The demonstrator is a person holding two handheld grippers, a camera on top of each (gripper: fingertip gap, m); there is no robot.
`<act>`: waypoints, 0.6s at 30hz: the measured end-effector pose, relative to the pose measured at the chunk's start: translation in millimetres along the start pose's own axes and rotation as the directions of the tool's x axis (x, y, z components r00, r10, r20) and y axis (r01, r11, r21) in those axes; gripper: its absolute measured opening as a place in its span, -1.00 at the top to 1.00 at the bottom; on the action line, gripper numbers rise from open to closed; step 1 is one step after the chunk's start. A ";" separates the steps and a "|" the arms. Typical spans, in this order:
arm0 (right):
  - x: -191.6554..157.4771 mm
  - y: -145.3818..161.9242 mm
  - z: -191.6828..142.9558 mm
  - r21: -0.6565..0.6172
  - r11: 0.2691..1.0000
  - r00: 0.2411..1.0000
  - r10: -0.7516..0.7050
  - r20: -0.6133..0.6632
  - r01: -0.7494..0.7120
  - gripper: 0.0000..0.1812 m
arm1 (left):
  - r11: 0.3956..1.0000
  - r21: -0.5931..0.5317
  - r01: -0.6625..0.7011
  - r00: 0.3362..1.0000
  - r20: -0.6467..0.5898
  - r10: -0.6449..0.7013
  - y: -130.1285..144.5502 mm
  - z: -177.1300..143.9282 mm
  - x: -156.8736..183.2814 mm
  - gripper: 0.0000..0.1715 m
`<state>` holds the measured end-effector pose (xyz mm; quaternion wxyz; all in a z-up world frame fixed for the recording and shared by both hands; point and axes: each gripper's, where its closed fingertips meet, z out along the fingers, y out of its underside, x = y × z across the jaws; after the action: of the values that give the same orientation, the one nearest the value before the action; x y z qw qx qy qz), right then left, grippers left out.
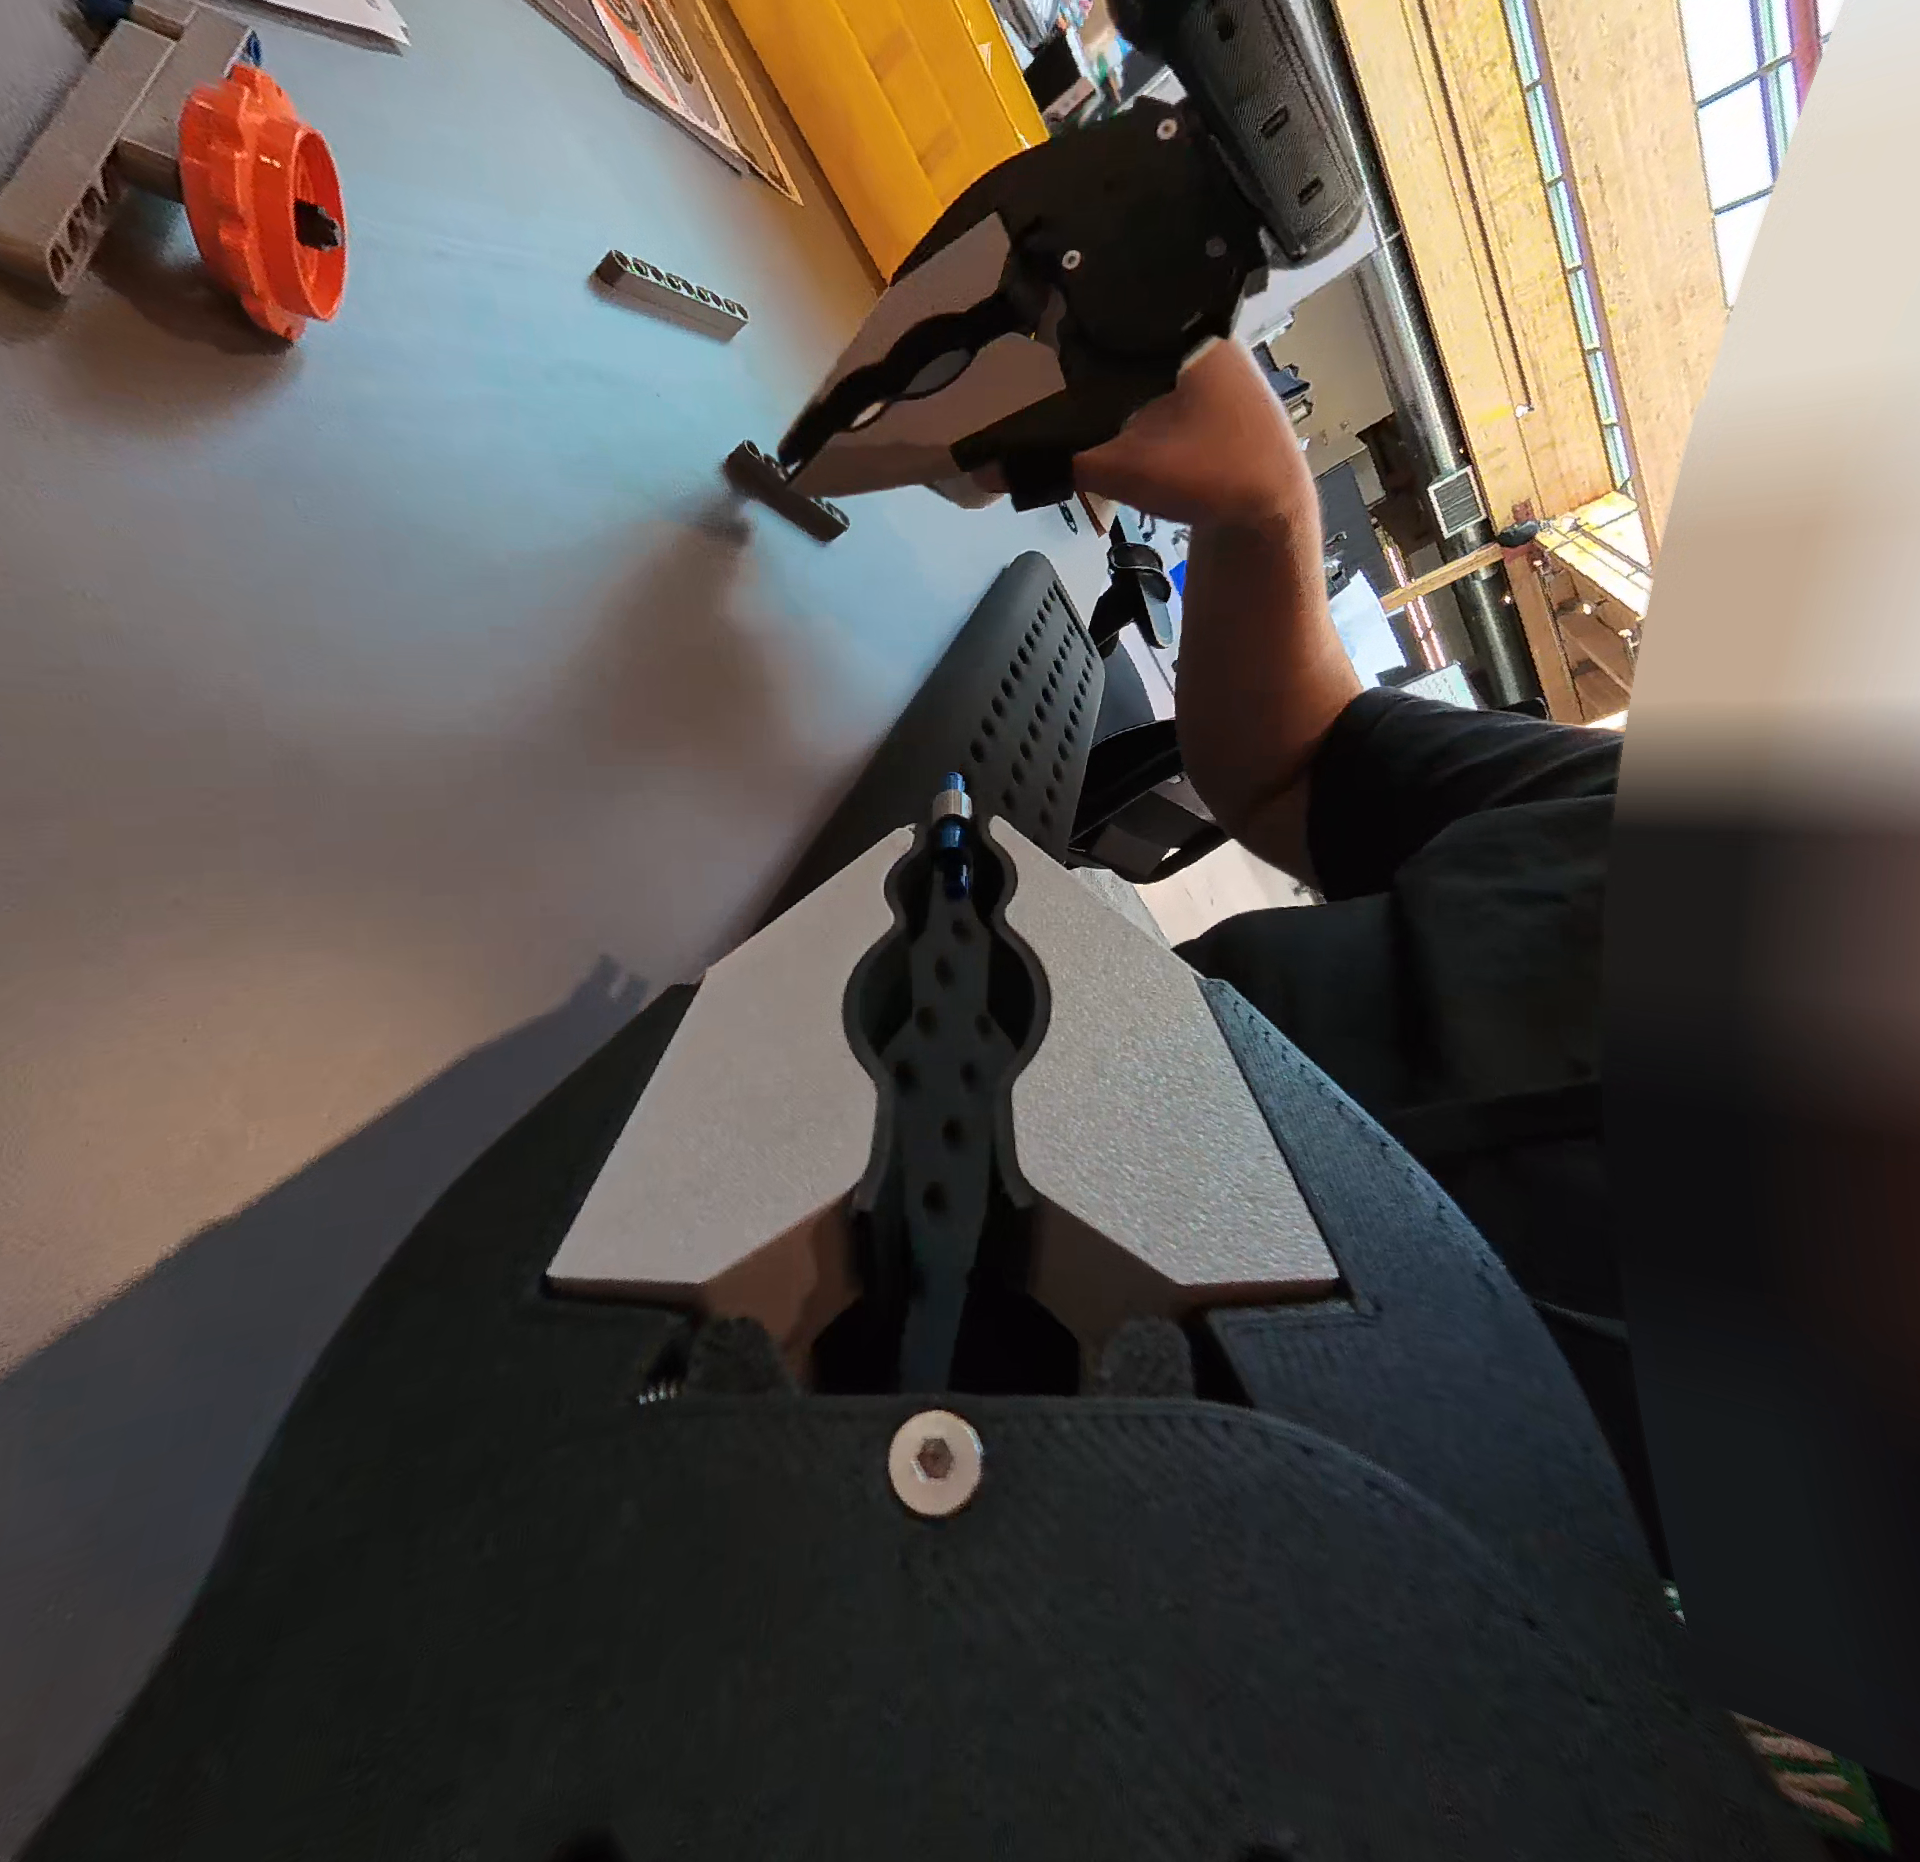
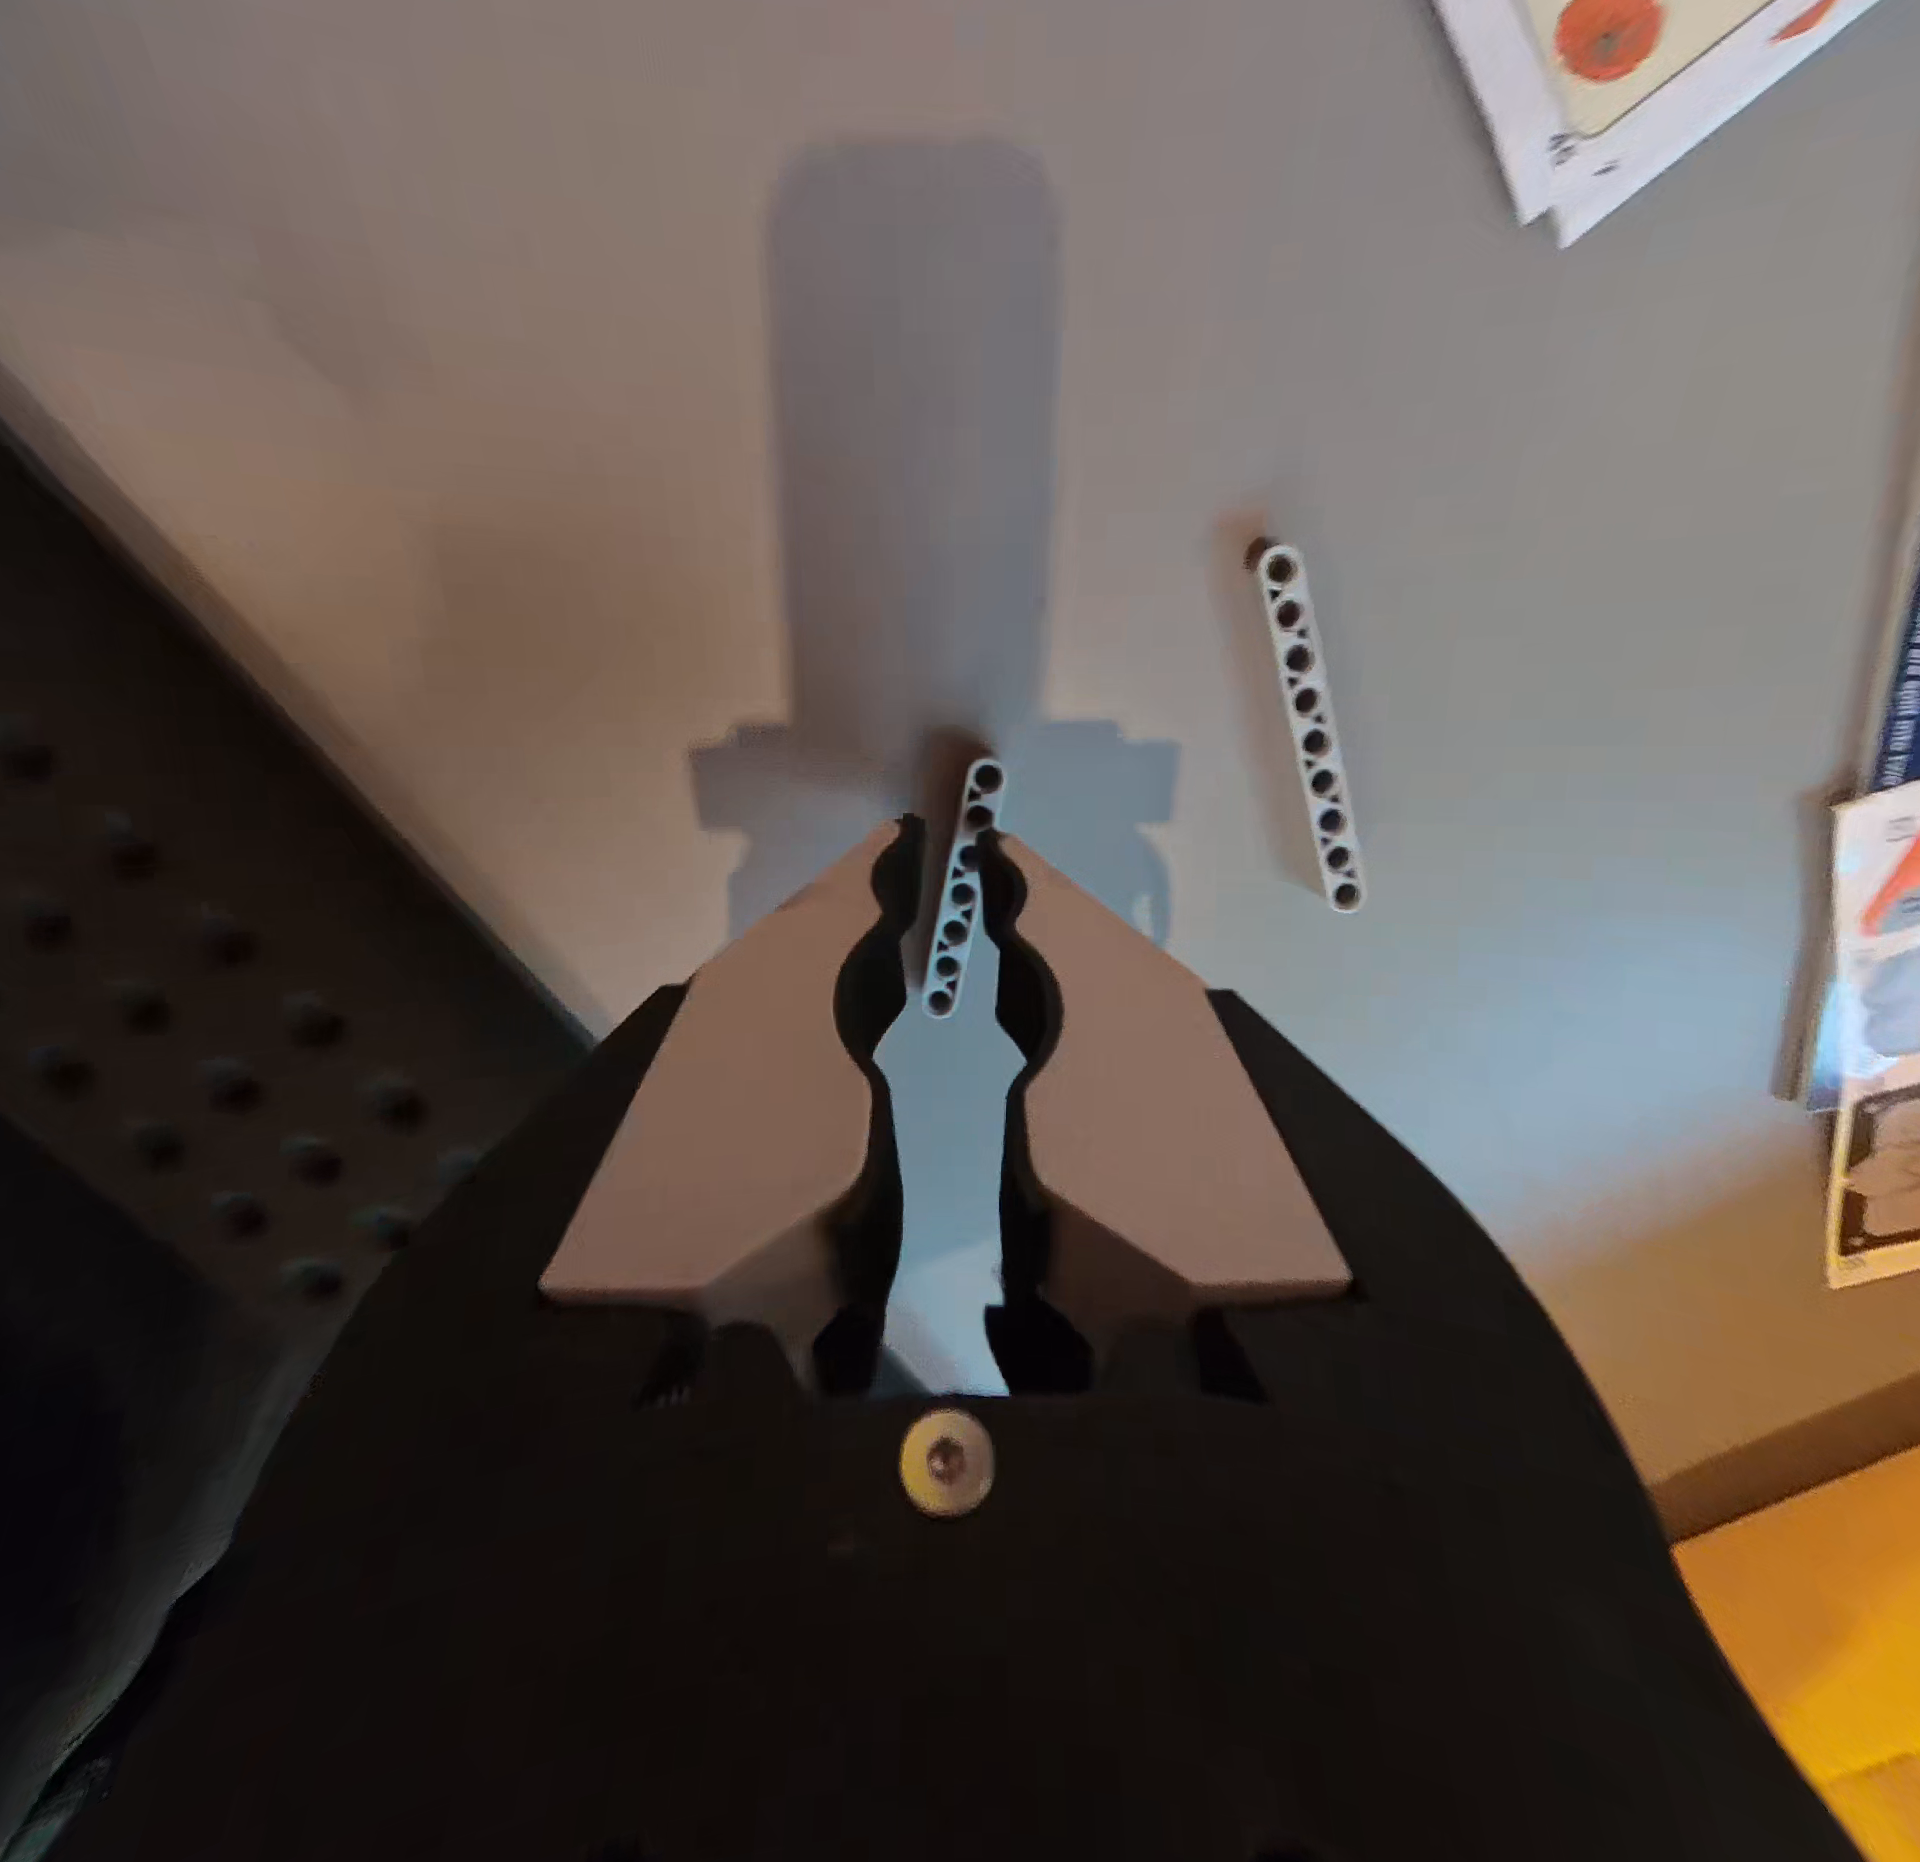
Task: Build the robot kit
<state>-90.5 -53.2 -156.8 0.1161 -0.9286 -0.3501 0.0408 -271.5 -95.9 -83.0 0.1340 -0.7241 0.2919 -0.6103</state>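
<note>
The right gripper is down at the grey table, its two fingers a little apart with a pale grey beam between the tips; the beam is a narrow flat strip with a row of round holes along its whole length, and it sits slightly aslant in the gap. Whether the pads actually press on it I cannot tell (the picture is smeared there), though in the left wrist view the same beam looks tilted, one end up at the fingertips. A second, longer beam of the same kind lies flat on the table, apart to one side. The left gripper is held off the table edge, fingers drawn together on a small blue pin with a silver collar that pokes out past the tips. Farther along the table stands an orange toothed wheel on an axle through grey beams. Printed sheets lie near the far edge.
</note>
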 end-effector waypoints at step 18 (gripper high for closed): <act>9.0 -5.1 9.6 -0.034 0.999 1.000 0.019 -0.021 -0.019 0.94 | 1.000 -0.028 0.006 0.999 -0.036 -0.007 5.4 3.7 -2.2 0.94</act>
<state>-88.5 -41.8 -164.9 0.1035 -0.9341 -0.3406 0.0263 -269.5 -99.5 -88.5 0.1166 -0.7158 0.3001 -0.6196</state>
